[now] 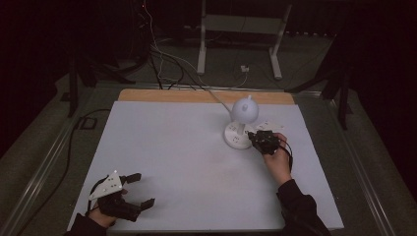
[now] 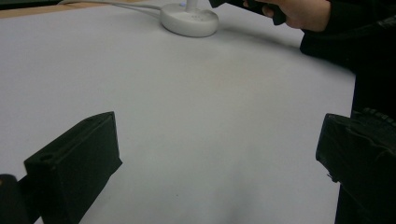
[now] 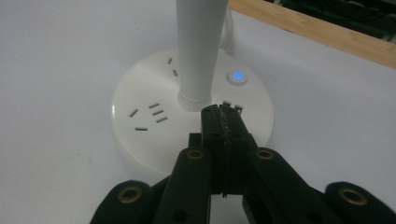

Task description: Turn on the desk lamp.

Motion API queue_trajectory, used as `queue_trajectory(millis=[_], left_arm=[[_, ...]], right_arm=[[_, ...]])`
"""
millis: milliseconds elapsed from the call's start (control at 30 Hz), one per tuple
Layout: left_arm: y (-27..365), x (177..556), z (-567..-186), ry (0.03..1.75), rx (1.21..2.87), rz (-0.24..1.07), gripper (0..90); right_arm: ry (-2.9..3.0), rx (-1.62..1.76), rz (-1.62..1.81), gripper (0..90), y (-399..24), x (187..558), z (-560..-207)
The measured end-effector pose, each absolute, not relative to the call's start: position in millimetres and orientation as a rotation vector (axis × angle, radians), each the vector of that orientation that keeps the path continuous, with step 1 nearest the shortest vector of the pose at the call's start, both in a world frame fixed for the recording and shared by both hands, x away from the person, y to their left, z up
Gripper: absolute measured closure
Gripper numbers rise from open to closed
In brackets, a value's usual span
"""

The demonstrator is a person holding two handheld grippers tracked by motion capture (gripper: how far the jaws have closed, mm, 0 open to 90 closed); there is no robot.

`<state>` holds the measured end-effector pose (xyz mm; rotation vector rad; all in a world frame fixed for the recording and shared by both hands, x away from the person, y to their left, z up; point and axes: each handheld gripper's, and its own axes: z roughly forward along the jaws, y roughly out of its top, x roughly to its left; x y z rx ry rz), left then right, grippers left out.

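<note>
A dim lab: cables (image 1: 162, 64) strewn on carpet behind a covered table (image 1: 162, 142).

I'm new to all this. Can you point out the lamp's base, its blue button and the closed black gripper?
lamp base (image 3: 140, 135), right gripper view, its white top face.
blue button (image 3: 237, 76), right gripper view, its lit centre.
right gripper (image 3: 224, 116), right gripper view, its closed fingertips.

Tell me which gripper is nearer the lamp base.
Right. The right gripper is shut, its tips over the lamp base beside the stem. The left gripper sits open at the table's near left corner, far from the base.
</note>
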<state>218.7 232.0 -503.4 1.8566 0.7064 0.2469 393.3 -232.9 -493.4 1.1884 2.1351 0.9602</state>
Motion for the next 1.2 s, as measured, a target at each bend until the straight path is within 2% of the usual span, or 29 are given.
queue_trajectory(millis=[1200], left_arm=[[231.1, 219.1, -503.9, 0.707, 1.861, 0.242, 0.2]], right_arm=[[2.129, 1.209, 0.931, 89.9, -229.4, 395.7, -503.2]])
